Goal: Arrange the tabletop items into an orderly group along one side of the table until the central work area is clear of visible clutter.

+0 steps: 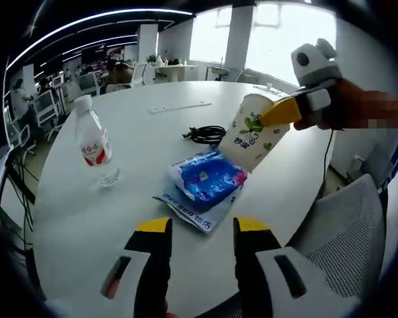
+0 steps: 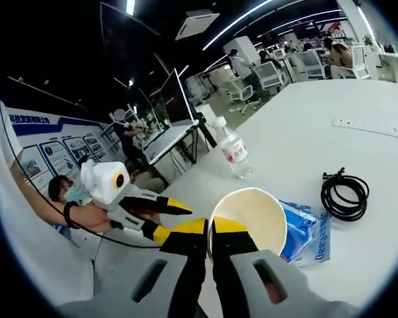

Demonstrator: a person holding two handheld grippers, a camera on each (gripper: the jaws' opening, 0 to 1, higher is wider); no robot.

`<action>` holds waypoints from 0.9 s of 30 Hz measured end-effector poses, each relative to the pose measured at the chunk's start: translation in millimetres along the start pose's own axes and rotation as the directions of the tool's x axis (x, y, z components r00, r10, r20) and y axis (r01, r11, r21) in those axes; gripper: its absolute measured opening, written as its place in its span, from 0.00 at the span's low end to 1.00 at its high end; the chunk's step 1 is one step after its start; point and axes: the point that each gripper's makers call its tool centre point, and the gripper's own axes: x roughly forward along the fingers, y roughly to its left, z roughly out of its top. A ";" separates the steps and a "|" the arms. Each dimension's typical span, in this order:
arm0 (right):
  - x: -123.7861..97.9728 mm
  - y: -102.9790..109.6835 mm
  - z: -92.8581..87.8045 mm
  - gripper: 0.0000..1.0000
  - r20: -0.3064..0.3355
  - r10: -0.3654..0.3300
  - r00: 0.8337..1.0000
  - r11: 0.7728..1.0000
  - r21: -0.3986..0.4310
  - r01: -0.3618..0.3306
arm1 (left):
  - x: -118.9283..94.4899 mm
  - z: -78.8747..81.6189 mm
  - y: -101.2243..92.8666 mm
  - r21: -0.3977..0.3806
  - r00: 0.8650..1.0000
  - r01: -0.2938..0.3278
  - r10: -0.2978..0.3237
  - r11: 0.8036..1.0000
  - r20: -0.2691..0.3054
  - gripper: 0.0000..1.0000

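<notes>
Above the blue packet (image 1: 205, 177) on the white table (image 1: 146, 132), the paper cup (image 1: 255, 131) is being held tilted and clear of the tabletop, its rim being pinched by the right gripper (image 1: 278, 112). Near the table's front edge, the left gripper (image 1: 201, 228) is being held with jaws apart and nothing between them. Left of the packet, a water bottle (image 1: 95, 141) is being kept upright; beyond it, a black coiled cable (image 1: 205, 134) is being left lying flat.
</notes>
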 end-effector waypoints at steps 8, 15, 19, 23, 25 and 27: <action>18.4 -6.6 16.5 0.00 -0.017 0.003 1.000 0.999 -0.037 -0.004 | -5.2 -7.8 10.0 -0.043 1.000 -0.023 0.023 0.999 0.005 0.35; 30.7 -12.1 27.9 0.00 -0.021 0.003 1.000 0.998 -0.056 -0.005 | -8.9 -14.7 12.5 -0.069 1.000 -0.029 0.030 0.997 0.009 0.35; 38.2 -15.5 33.2 0.00 -0.028 0.005 1.000 0.998 -0.063 -0.007 | -9.3 -17.0 11.7 -0.081 1.000 -0.026 0.027 0.996 0.014 0.35; 47.1 -17.8 36.6 0.00 -0.031 0.008 0.999 0.998 -0.064 -0.010 | -9.7 -17.1 12.9 -0.087 0.999 -0.027 0.028 0.996 0.020 0.35; 51.8 -18.3 37.1 0.00 -0.039 0.013 0.999 0.998 -0.068 -0.015 | -9.8 -16.9 14.7 -0.090 0.999 -0.028 0.030 0.996 0.021 0.35; 57.2 -19.3 36.8 0.00 -0.055 0.015 0.998 0.997 -0.080 -0.020 | -10.5 -15.7 17.9 -0.091 0.999 -0.031 0.034 0.995 0.024 0.35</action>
